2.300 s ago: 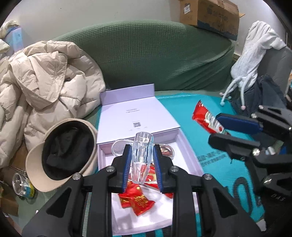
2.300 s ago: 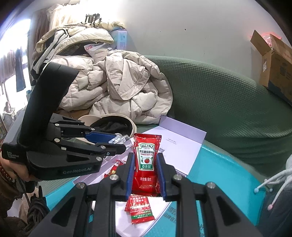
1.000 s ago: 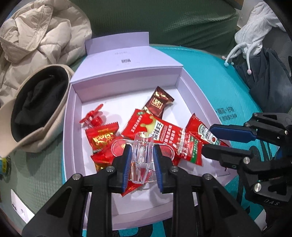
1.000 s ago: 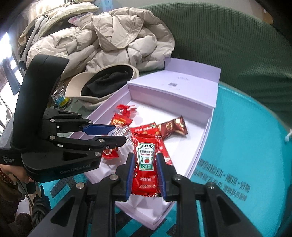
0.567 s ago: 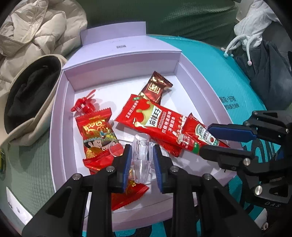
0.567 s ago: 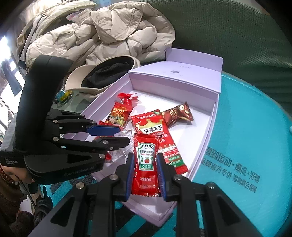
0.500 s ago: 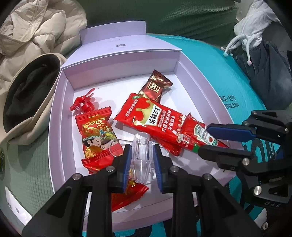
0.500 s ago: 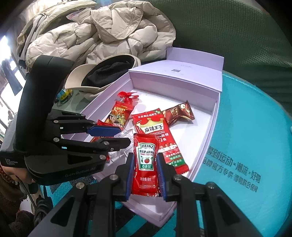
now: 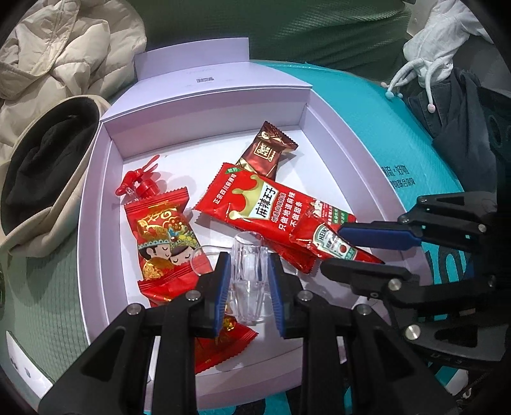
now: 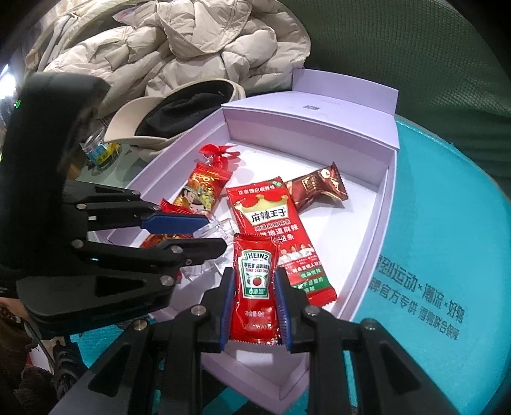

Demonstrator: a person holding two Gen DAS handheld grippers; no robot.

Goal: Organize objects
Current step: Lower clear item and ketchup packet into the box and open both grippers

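My left gripper is shut on a clear plastic clip and holds it low over the near part of the open lilac box. My right gripper is shut on a red Heinz ketchup sachet over the box's near right side; it also shows in the left wrist view. Inside the box lie a long red spicy-snack packet, a brown candy, a red wedding candy packet and a small red fan toy.
The box sits on a teal mat in front of a green sofa. A beige cap and a cream puffer jacket lie left of the box. Dark and white clothing lies at the right.
Both grippers have lowered closer to the box floor with their objects still held. The ketchup sachet now hangs over the spicy-snack packet's near end.
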